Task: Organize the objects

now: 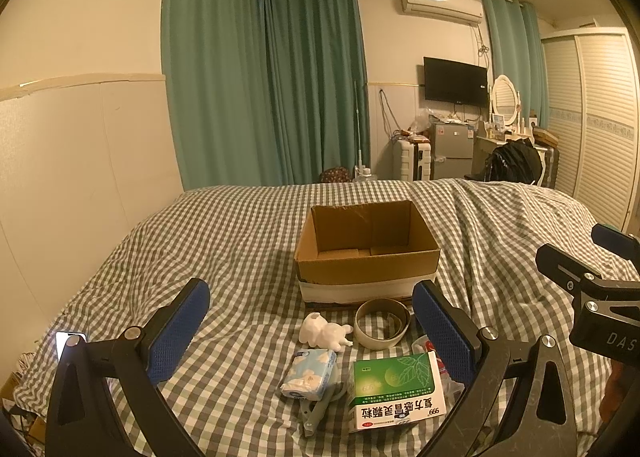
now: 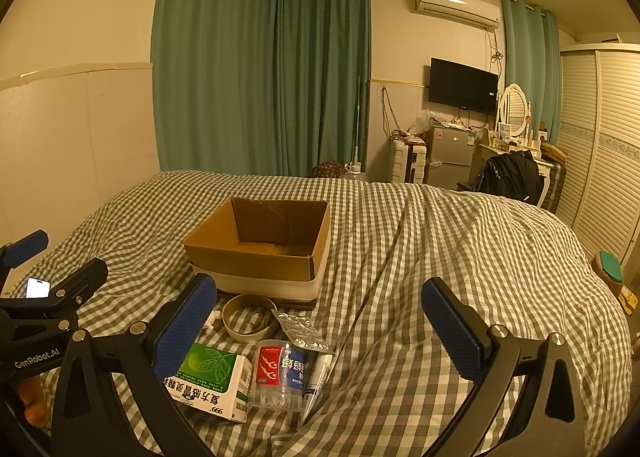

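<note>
The left hand-held gripper hangs over the bed with its blue-padded fingers spread wide and nothing between them. Directly under the gap lie a small white ceramic animal figurine, a soft blue-and-white tissue pack nearer the camera, and a grey plastic clip partly under that pack. Toward its right finger sit a beige roll of wide tape and a green-and-white cardboard medicine box.

The right hand-held gripper is likewise spread and empty. Just inside its left finger stand the same medicine box, a clear plastic container with a red-and-blue label, a slim white tube and a silver foil blister sheet.

Beyond both tools, straight ahead, an open brown cardboard box rests on the grey-and-white checked bedspread, apparently the place for everything.

The figurine looks hard, smooth and breakable, so a gentle pinch across its body seems wise. The tissue pack would squash; the medicine box is light and stiff, best taken across its narrow sides. The foil sheet lies flat and may be awkward to lift off soft bedding.
</note>
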